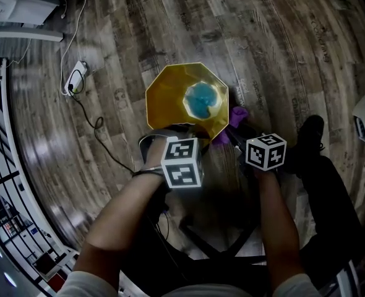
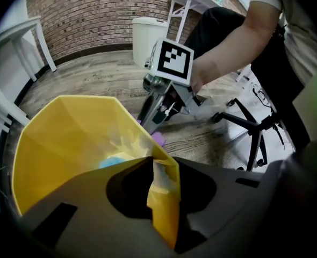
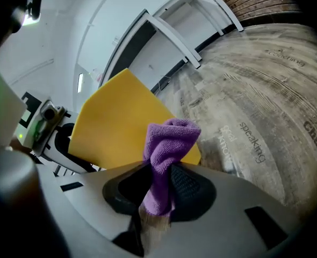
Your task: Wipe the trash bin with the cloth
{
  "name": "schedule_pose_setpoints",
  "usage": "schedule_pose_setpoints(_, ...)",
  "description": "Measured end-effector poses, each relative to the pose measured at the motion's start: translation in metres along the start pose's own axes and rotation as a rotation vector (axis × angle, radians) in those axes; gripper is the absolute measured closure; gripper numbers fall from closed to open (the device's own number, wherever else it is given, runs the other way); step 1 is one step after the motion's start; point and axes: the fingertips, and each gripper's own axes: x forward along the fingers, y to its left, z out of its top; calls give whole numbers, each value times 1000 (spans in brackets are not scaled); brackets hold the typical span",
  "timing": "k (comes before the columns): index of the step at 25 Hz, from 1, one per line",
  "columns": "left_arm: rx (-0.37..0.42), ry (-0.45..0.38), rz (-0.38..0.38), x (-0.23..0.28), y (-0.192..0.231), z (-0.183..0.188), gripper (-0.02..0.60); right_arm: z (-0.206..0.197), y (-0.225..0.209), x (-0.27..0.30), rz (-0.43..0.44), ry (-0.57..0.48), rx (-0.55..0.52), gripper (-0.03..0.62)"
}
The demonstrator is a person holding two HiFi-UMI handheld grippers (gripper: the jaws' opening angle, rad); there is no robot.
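The yellow trash bin (image 1: 170, 94) stands on the wood floor with something blue (image 1: 202, 99) lying inside it. My left gripper (image 2: 161, 192) is shut on the bin's near rim (image 2: 164, 198), and the yellow wall runs up between its jaws; in the head view this gripper (image 1: 170, 133) sits at the bin's near edge. My right gripper (image 3: 161, 190) is shut on a purple cloth (image 3: 166, 144), which bunches up above the jaws just beside the bin's outer wall (image 3: 121, 122). In the head view the cloth (image 1: 235, 117) shows at the bin's right side.
A white power strip (image 1: 76, 78) with black cables lies on the floor left of the bin. An office chair base (image 2: 255, 125) stands close behind me. A white bin (image 2: 148, 36) and white table legs stand by the brick wall. Black railing (image 1: 3, 166) runs along the left.
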Motion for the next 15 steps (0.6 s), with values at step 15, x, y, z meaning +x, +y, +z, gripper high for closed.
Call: schedule_pose_setpoints(15,-15,-35,-11,-2,-2,6,515,-32,-71,69,-108,188,-16,494)
